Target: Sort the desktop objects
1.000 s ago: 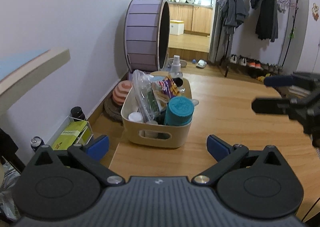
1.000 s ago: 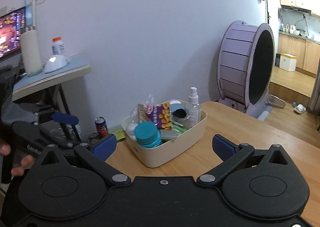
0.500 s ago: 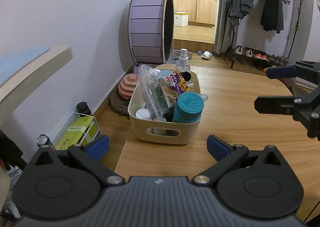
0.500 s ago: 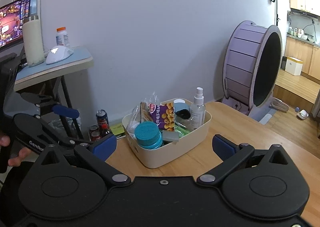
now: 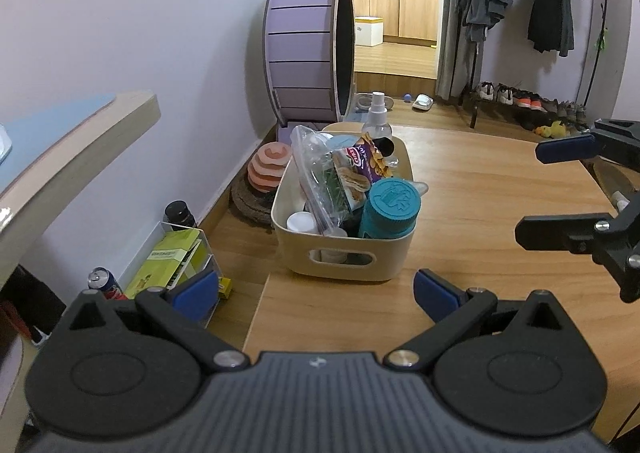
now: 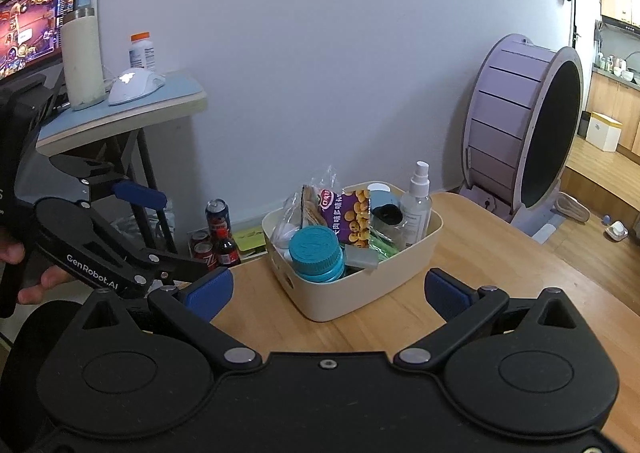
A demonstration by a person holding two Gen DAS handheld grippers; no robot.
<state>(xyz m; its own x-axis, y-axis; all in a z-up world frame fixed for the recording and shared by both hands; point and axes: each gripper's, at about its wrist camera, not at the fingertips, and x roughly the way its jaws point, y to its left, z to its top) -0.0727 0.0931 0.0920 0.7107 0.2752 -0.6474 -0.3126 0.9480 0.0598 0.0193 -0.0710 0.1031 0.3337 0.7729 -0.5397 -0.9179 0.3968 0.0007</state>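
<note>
The light wooden tabletop [image 5: 480, 213] is carrying a cream plastic bin [image 5: 344, 253] at its left edge, crammed with a teal-lidded jar [image 6: 316, 253] and a clear spray bottle [image 6: 416, 201]. I am holding my left gripper [image 5: 316, 293] and right gripper [image 6: 328, 291] spread wide, both empty, short of the bin.

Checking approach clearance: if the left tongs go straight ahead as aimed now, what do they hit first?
Most likely the near wall of the bin, around its handle slot, with the teal jar just above it. The left tongs are open, and bare table lies between; depth is uncertain.
</note>
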